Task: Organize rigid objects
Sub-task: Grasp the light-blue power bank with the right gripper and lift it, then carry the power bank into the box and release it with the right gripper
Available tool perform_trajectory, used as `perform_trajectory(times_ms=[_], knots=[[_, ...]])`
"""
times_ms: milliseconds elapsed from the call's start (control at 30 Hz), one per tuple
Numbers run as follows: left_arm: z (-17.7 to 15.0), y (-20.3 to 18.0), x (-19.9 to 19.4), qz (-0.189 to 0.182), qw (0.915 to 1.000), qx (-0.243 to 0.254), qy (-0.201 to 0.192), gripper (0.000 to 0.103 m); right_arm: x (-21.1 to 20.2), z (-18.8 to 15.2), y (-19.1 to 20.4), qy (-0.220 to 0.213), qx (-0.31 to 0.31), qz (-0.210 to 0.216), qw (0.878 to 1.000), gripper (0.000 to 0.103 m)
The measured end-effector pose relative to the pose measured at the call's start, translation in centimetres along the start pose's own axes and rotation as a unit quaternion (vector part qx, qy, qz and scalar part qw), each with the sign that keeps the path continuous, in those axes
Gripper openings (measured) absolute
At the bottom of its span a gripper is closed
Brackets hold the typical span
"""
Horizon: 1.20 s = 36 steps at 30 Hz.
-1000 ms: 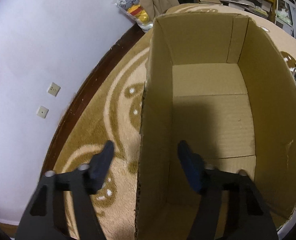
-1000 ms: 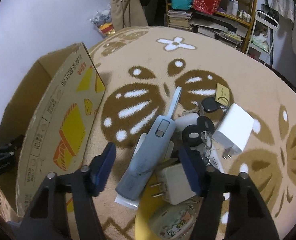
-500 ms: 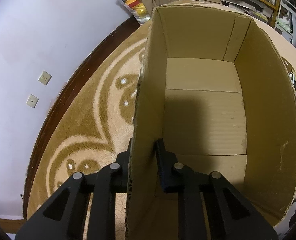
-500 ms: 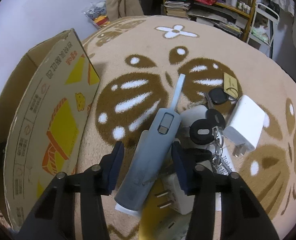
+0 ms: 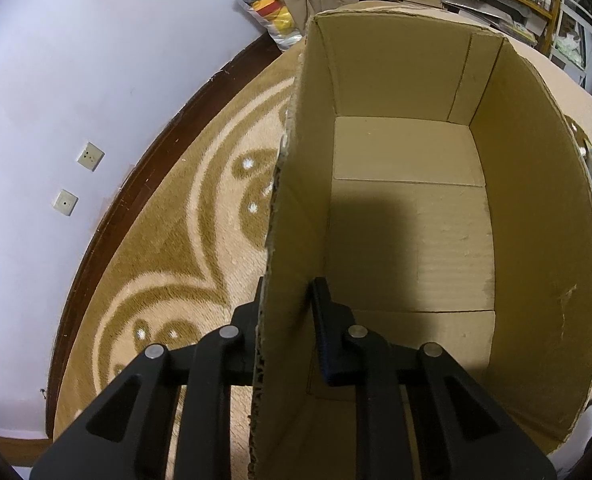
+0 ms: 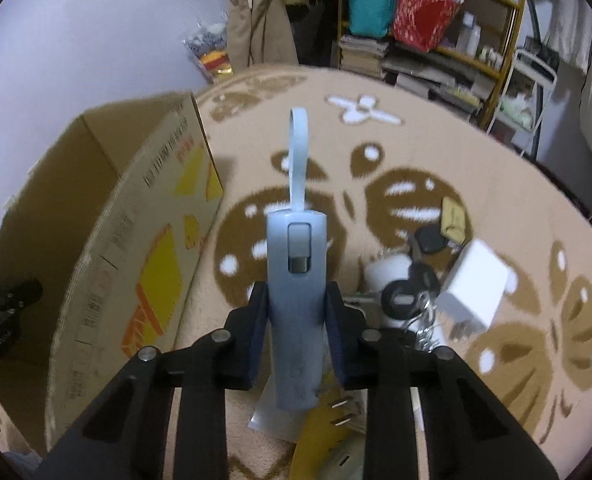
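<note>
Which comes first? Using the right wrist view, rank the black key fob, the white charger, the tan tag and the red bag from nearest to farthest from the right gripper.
From the right gripper, shut on the blue device:
1. Black key fob, just right of the fingers.
2. White charger, further right on the rug.
3. Tan tag, beyond the charger.
4. Red bag, far back on the shelf.

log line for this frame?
left tool: shut on box wall | right tool: shut on blue device | box inside: nothing seen
</note>
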<state>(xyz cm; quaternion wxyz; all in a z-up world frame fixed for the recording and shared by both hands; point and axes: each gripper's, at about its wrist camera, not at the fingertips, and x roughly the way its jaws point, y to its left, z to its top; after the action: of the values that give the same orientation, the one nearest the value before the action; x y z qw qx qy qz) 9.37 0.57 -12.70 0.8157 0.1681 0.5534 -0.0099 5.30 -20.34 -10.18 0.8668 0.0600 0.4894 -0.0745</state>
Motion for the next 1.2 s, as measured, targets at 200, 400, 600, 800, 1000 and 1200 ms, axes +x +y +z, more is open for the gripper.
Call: perform_trajectory(times_ms=[200,400,600,800,1000,1200], knots=[[-0.1,-0.3,-0.1,-0.002,1.0000,-0.002,0.001,0.018,-1.7,0.9,0.1,-0.020,0.009,0.004,1.000,0.029],[0.1,0.1,-0.1,-0.008,0.9999,-0.009,-0.003,0.018,-3.6,2.0,0.6,-0.049,-0.001,0.006,0.999,0.029],[0.2,0.6,0.2,-0.016,0.9997,-0.017,-0.002,0.018,-7.0,4.1,2.4,-0.102,-0.023,0.014,0.994,0.029],[0.2,0.8,0.4,-0.017,0.9996,-0.021,-0.002,0.018,-10.1,6.5,5.3,-0.145,-0.053,0.041,0.987,0.029],[0.1,1.0,0.5,-0.021,0.9995,-0.023,-0.001,0.017,-9.9,6.9,7.9,-0.149,-0.059,0.068,0.985,0.029],[0.1,1.0,0.5,-0.021,0.9995,-0.023,-0.002,0.017,-7.3,5.5,8.1,-0.126,-0.044,0.096,0.986,0.029]])
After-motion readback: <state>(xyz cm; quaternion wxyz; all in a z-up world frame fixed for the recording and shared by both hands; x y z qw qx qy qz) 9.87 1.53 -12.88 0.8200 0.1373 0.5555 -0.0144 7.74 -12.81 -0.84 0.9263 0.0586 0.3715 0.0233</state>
